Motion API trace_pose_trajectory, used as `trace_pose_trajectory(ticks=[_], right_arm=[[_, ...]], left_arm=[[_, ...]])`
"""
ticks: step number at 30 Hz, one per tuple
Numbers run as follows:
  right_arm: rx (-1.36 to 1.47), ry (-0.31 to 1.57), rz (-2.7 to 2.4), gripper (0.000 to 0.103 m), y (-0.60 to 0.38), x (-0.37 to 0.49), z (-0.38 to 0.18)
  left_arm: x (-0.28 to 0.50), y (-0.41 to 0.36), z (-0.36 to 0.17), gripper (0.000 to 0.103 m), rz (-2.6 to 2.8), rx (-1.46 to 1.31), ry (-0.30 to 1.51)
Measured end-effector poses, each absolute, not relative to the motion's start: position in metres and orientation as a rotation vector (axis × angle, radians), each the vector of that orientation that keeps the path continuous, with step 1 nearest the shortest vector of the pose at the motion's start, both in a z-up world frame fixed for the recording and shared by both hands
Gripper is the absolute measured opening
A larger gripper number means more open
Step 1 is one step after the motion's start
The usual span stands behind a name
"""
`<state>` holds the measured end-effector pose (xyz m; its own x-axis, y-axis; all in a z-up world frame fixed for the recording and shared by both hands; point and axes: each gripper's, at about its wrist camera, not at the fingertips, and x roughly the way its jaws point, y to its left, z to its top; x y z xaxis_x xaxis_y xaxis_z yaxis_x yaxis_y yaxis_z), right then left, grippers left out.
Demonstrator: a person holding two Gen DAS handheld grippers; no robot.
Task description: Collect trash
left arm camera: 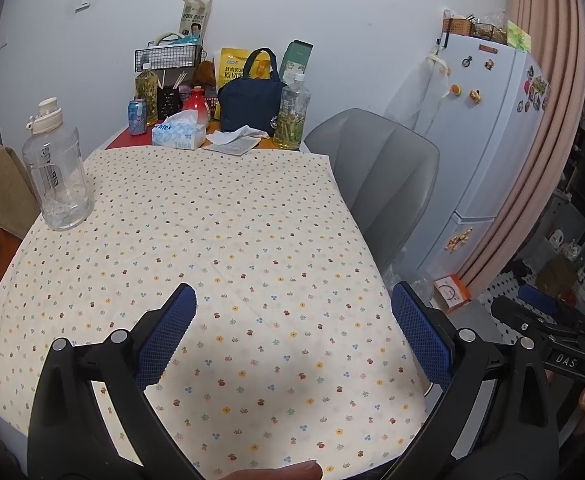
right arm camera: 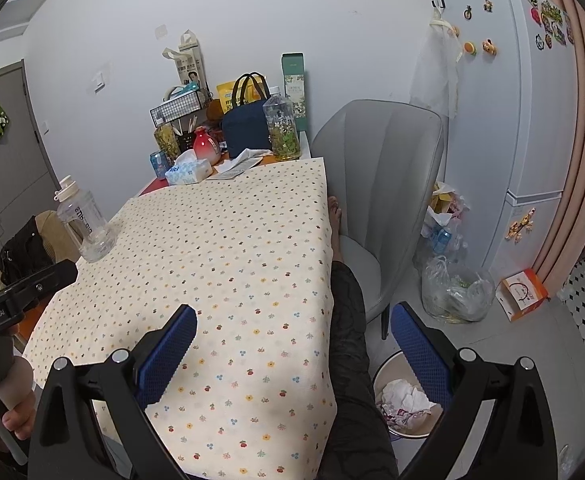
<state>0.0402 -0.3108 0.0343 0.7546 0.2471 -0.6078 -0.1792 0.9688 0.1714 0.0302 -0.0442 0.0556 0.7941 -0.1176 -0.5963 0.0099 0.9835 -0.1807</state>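
Both claws hang released over the floral-clothed surface (left arm camera: 220,216). Left claw (left arm camera: 292,332) points toward a crumpled white tissue (left arm camera: 238,135) at the far end; right claw (right arm camera: 292,344) is nearer the floor wastebasket (right arm camera: 378,380).

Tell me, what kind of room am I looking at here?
Most likely a small home kitchen or dining corner: a fridge covered in magnets, a table under a floral tablecloth crowded with groceries at its far end, and a bin holding crumpled paper.

Clear water bottle (left arm camera: 56,168) upright on floral tablecloth (left arm camera: 220,248); grey chair (left arm camera: 388,184) beside.
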Motion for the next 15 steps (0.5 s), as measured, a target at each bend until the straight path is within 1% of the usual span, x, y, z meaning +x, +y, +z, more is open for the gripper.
trace_pose_trajectory(ticks=[15], right_arm=[[0.105,0.677,0.233,0.095,-0.3097,0.0399,0.0342]], left_arm=[[0.0298,-0.0423,0.0527,0.097,-0.063,-0.178,0.653]])
